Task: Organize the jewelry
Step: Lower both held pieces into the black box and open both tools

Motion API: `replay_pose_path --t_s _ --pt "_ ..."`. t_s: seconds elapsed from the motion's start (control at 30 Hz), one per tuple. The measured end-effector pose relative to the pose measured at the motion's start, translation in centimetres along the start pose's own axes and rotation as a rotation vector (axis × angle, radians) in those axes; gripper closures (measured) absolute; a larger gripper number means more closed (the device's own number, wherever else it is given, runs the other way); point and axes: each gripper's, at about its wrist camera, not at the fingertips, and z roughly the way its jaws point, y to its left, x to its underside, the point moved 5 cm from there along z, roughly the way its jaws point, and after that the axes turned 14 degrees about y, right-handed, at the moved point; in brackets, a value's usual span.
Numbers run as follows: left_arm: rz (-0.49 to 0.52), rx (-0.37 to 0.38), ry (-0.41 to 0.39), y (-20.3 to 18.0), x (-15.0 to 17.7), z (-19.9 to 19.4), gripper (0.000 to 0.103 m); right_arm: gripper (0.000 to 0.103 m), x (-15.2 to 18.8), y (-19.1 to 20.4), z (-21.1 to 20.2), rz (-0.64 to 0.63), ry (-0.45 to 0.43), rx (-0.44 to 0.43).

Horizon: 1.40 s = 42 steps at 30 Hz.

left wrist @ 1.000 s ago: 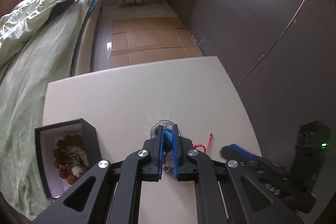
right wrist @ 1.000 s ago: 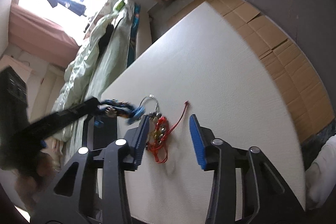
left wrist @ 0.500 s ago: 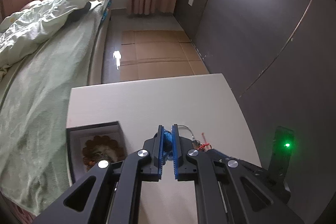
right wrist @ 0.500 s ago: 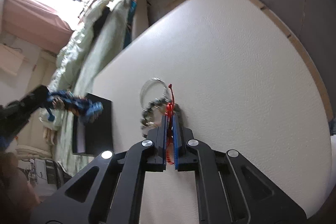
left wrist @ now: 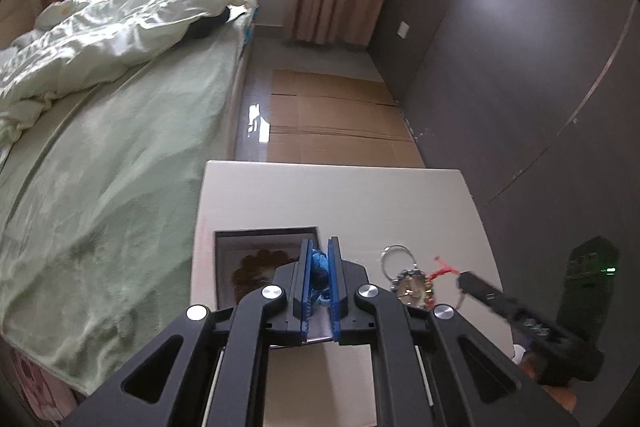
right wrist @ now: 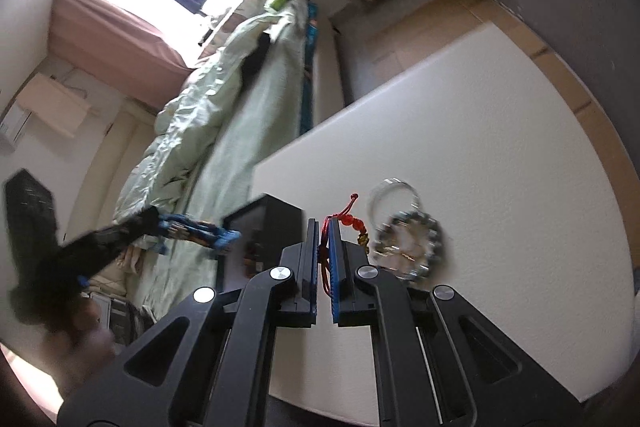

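Mid-transfer: left gripper (left wrist: 319,281), jaws clamped on blue braided bracelet (left wrist: 319,267), above black jewelry box (left wrist: 256,247) on bench (left wrist: 340,195). Right gripper (right wrist: 325,259), jaws pinching red cord bracelet (right wrist: 348,221). Next, probably: lower, release into box.

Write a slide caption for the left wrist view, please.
Left gripper carries a blue bracelet above the black box.

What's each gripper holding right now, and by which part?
Left gripper pinches the blue bracelet around its bunched middle. Right gripper clamps the red cord bracelet on its cord.
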Motion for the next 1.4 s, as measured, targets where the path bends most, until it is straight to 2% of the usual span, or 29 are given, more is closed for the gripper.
replay_pose_path --t_s 0.13,0.2,0.4,0.43,0.5,0.67,0.73,0.77,0.8,0.83,0.87,1.07,1.4 --pt "-0.030 -0.002 0.028 1.4 0.2 0.7 0.092 0.097 -0.5 3.0 -0.8 -0.051 -0.016 -0.007" --pt "-0.060 0.009 0.026 2.3 0.5 0.6 0.076 0.097 -0.8 4.6 -0.8 -0.079 -0.018 -0.009" --pt "-0.111 0.019 0.008 4.9 1.3 -0.1 0.074 0.097 -0.8 8.4 0.4 -0.146 0.003 -0.015" --pt "-0.120 0.021 0.004 5.3 1.5 -0.2 0.072 0.097 -0.9 9.0 0.9 -0.156 0.011 -0.015" --pt "-0.141 0.027 -0.011 6.4 1.9 -0.8 0.058 0.097 -0.8 9.9 1.6 -0.173 0.026 -0.015" --pt "-0.172 0.032 -0.040 8.4 2.7 -1.9 0.055 0.097 -0.6 12.5 4.1 -0.204 0.079 -0.026" --pt "-0.185 0.033 -0.043 8.9 2.8 -2.2 0.054 0.093 -0.5 12.9 5.2 -0.214 0.111 -0.015" --pt "-0.190 0.032 -0.047 9.1 2.8 -2.3 0.048 0.086 -0.5 13.1 5.8 -0.216 0.132 0.024" --pt "-0.195 0.030 -0.054 9.3 2.9 -2.5 0.041 0.067 -0.5 13.0 6.0 -0.219 0.134 0.043" --pt "-0.195 0.026 -0.062 9.4 3.0 -2.7 0.038 0.050 -0.5 13.0 5.7 -0.225 0.116 0.054" --pt "-0.193 0.024 -0.067 9.4 3.0 -2.8 0.037 0.048 -0.5 12.9 5.3 -0.229 0.096 0.058" --pt "-0.160 0.042 -0.059 7.8 3.4 -2.4 0.037 0.047 -0.3 9.4 2.6 -0.198 0.051 0.108" --pt "-0.080 0.082 -0.030 2.3 3.7 0.0 0.037 0.047 0.8 3.2 -0.8 -0.129 0.036 0.184"
